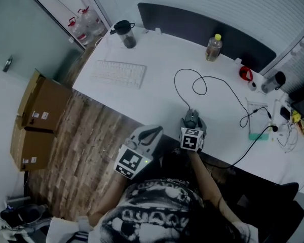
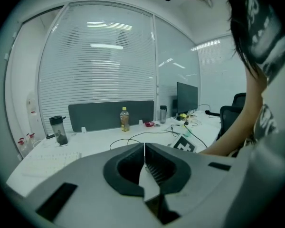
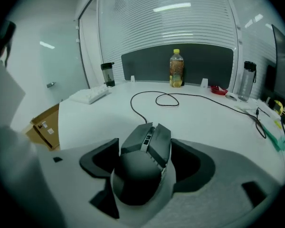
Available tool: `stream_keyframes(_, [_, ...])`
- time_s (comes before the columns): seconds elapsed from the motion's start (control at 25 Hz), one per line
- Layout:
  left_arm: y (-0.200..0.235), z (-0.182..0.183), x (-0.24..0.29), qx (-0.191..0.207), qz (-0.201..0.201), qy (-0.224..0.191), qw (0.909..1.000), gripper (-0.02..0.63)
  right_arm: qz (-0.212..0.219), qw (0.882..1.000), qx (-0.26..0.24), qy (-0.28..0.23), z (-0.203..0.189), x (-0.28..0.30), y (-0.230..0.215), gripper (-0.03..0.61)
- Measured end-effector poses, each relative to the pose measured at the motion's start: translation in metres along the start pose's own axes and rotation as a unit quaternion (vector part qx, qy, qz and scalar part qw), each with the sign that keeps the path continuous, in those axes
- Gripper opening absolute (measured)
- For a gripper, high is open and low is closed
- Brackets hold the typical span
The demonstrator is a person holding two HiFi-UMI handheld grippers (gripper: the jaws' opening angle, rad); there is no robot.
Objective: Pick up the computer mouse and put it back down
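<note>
The dark computer mouse (image 1: 191,116) rests on the white desk (image 1: 157,97) near its front edge. Its black cable (image 1: 192,80) loops away toward the back. My right gripper (image 1: 193,120) straddles the mouse with its jaws wide apart. In the right gripper view the mouse (image 3: 141,167) sits between the dark pads (image 3: 100,161), with a gap on the left side and the desk showing underneath. My left gripper (image 1: 154,131) hangs off the desk's front edge, left of the mouse. In the left gripper view its jaws (image 2: 144,148) meet with nothing between them.
A white keyboard (image 1: 119,74) lies at the desk's left. A black tumbler (image 1: 125,34) and a yellow-capped bottle (image 1: 213,47) stand at the back. Cables and a plug strip (image 1: 266,119) crowd the right side. Cardboard boxes (image 1: 38,120) sit on the wood floor at left.
</note>
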State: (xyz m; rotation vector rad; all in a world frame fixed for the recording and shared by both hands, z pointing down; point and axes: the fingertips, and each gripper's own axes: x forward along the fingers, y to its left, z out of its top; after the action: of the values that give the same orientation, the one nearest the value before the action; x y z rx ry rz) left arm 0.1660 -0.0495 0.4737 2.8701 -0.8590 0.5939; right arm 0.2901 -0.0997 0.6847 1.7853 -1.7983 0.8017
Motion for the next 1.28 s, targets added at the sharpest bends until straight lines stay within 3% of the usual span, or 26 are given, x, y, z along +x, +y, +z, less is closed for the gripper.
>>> stream_keyframes(0.4, [0.009,-0.016,-0.02,-0.013,0.036,0.008,0.9992,0.005,0.008,1.0,0.001,0.007,-0.006,0.008,-0.003,0.325])
stream_keyframes(0.68, [0.001,-0.016,-0.022,-0.011,0.025,0.006,0.9996,0.005,0.06,0.998,-0.008,-0.012,0.002,-0.005,0.003,0.318])
stream_keyframes(1.04, [0.022,-0.019,-0.026,-0.016,0.037,0.007,0.9992,0.005,0.129,0.988,-0.029,-0.084,0.073,-0.032,0.024,0.316])
stream_keyframes(1.28, [0.062,-0.025,-0.029,-0.024,0.05,0.015,0.9984,0.005,0.156,0.98,-0.022,-0.121,0.13,-0.042,0.042,0.314])
